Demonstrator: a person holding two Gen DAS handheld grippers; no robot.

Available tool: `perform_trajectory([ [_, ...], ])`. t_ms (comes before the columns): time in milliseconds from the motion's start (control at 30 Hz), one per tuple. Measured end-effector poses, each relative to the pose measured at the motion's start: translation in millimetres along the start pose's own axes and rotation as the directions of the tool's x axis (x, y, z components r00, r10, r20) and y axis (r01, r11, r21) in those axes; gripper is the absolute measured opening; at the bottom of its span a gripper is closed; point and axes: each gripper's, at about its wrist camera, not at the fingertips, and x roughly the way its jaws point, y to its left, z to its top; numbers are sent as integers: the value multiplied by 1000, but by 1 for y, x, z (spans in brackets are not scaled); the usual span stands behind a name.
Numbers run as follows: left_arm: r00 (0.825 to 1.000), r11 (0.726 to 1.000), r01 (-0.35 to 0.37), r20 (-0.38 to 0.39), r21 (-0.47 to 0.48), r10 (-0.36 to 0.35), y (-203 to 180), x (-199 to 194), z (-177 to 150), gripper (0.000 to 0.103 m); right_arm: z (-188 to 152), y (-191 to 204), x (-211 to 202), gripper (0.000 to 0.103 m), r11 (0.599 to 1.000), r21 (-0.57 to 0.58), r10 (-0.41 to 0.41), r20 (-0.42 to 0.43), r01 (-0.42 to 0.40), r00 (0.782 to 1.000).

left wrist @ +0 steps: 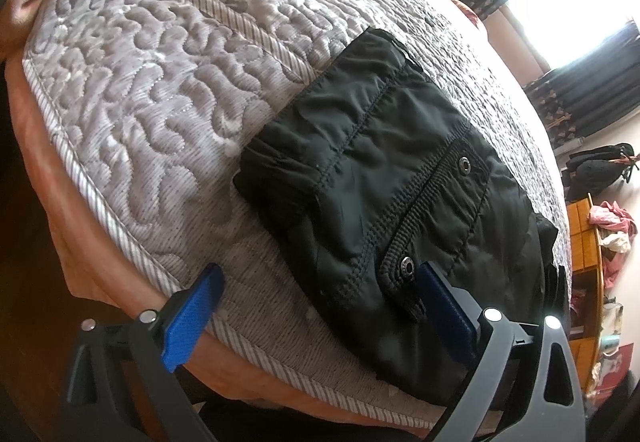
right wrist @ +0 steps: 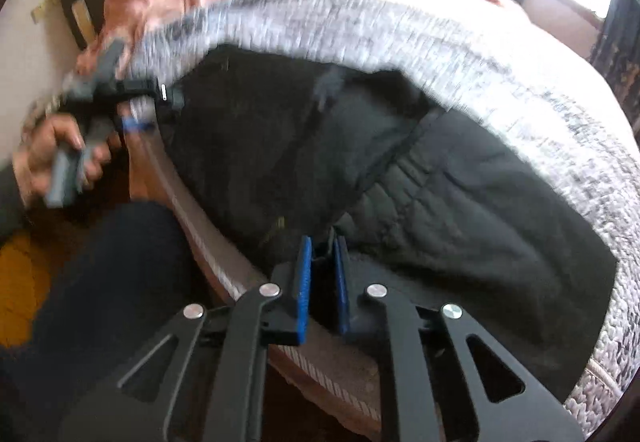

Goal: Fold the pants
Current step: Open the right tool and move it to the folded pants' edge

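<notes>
The pants [left wrist: 384, 177] lie on the quilt [left wrist: 160, 81] near the bed's front edge. The left gripper [left wrist: 316, 302] sits at their near left corner; the right gripper [right wrist: 322, 262] is at their near edge, fabric between its pads.

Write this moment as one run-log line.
stage: gripping pants | right gripper: shut on black pants | left gripper: open, at pants edge | surface: quilted bedspread

A bed [left wrist: 48, 161] is covered by a grey quilted bedspread [left wrist: 160, 81], on which black pants [left wrist: 392, 177] are laid folded.
</notes>
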Motion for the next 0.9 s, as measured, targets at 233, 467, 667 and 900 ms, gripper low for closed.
perform_trajectory([
  [233, 1000, 1000, -2, -7, -1, 2, -4, 3, 3, 98, 0, -5, 10, 11, 999, -12, 34, -46, -35, 998],
  [467, 1000, 1000, -20, -2, 9, 20, -9, 4, 1, 99, 10, 1, 8, 38, 997, -75, 9, -136, -19, 991],
  [667, 999, 999, -41, -10, -4, 41, -12, 0, -2, 99, 46, 5, -11, 53, 982, -187, -35, -146, 7, 989],
  [900, 999, 998, -38, 0, -46, 38, -18, -7, -11, 99, 85, -15, -14, 57, 959, -278, -90, -142, 48, 986],
])
